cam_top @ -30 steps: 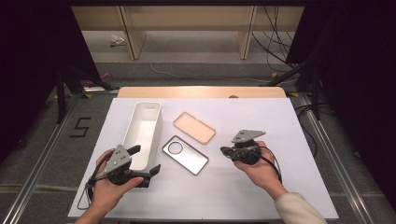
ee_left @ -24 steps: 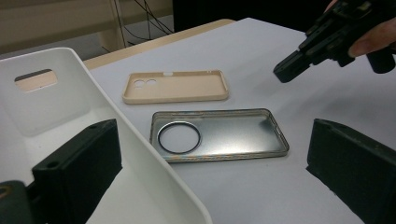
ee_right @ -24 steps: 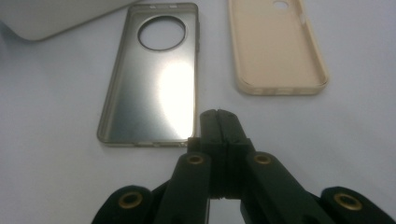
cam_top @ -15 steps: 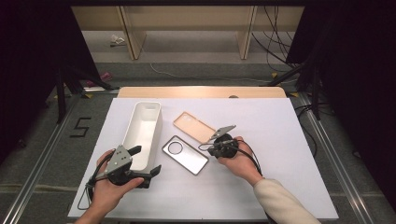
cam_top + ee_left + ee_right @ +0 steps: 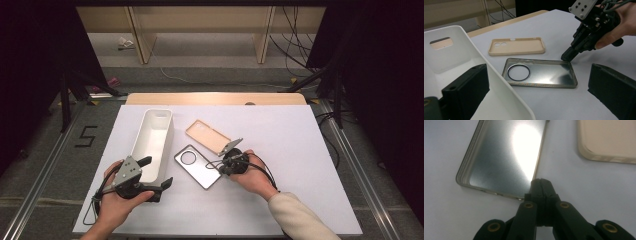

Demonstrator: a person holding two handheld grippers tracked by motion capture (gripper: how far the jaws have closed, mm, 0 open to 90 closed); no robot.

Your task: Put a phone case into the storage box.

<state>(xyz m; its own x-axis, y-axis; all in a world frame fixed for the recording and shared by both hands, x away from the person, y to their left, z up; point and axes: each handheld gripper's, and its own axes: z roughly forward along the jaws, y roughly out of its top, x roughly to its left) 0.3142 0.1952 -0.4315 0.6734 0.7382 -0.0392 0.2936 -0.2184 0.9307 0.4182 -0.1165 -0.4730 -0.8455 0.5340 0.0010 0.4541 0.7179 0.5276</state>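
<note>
Right gripper [image 5: 223, 162] moved in from the table's right; its jaws are pressed together empty, tips at, maybe touching, the corner of the glossy grey phone case [image 5: 197, 166]. White matte table [image 5: 300, 150]: long white plastic bin [image 5: 154, 140], grey case mid-table, tan matte case [image 5: 207, 136] behind it. Left gripper [image 5: 155, 172] gapes wide, straddling the bin's near wall.

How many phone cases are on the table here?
2: a beige phone case lying beside the white bin, and a clear grey phone case just nearer the person, its corner at the right hand-held gripper.
</note>
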